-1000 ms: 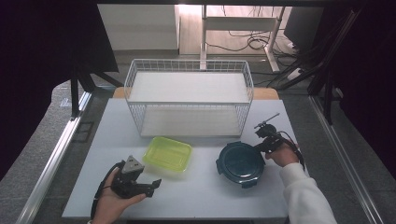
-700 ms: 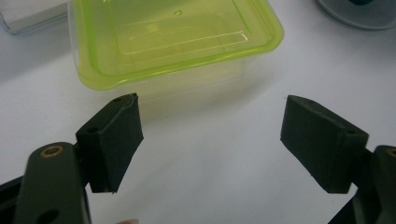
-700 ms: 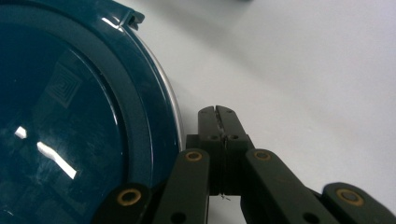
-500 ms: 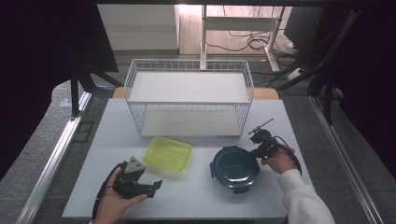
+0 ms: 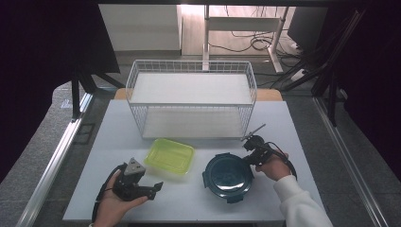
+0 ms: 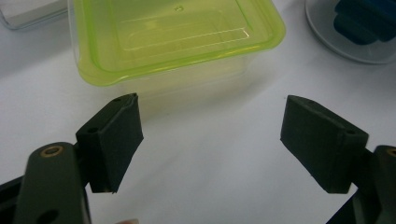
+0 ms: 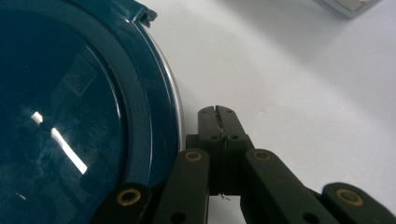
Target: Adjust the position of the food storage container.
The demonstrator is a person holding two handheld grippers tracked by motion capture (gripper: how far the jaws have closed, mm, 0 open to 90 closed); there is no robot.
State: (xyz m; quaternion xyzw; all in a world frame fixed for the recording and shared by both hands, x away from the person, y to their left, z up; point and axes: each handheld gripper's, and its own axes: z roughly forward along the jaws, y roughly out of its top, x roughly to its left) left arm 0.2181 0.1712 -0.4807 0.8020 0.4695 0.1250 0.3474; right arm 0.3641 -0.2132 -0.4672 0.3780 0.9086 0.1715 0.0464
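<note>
Dark teal, the round lidded container (image 5: 228, 176) sits at the lower centre-right of the high view on the white counter (image 5: 198, 208). The right claw (image 7: 217, 111) lies just beside its rim at the right, jaws pressed flat together with nothing between them. The left claw (image 6: 210, 140), at the lower left of the high view, gapes wide and empty, pointed at the yellow-green tub (image 6: 173, 37), which rests just beyond its tips. A white wire basket (image 5: 191, 101) stands behind both.

Black hand-held gripper (image 5: 254, 147) with brass-ringed screws and trailing cable; white sleeve (image 5: 298, 203).
</note>
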